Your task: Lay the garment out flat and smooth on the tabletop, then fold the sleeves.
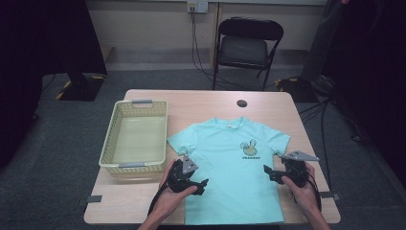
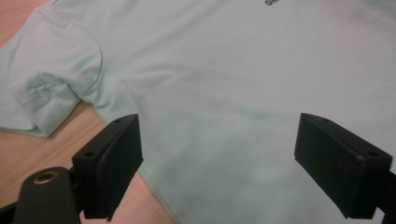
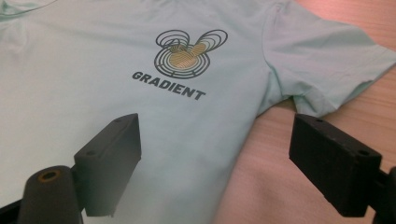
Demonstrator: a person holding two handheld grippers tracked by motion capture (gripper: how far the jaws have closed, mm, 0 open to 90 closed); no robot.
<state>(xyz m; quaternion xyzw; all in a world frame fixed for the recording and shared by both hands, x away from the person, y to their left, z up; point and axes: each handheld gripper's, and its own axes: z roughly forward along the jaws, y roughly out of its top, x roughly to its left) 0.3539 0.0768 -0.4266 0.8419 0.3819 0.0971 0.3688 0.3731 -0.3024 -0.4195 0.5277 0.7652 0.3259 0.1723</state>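
Plainly, both my left tongs [image 1: 201, 184] and right tongs [image 1: 269, 172] stood wide open, holding nothing, one at each side edge of the shirt [image 1: 232, 165] spread flat on the counter [image 1: 143, 199]. I judged a shallow bite might catch one layer only, or drag the cloth into wrinkles. Left of it, the basket [image 1: 107, 143] held nothing.

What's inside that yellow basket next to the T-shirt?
Nothing that shows: the basket looks empty, its pale floor bare in the high view. The near wall hides a thin strip of that floor. It stands on the table, left of the T-shirt.
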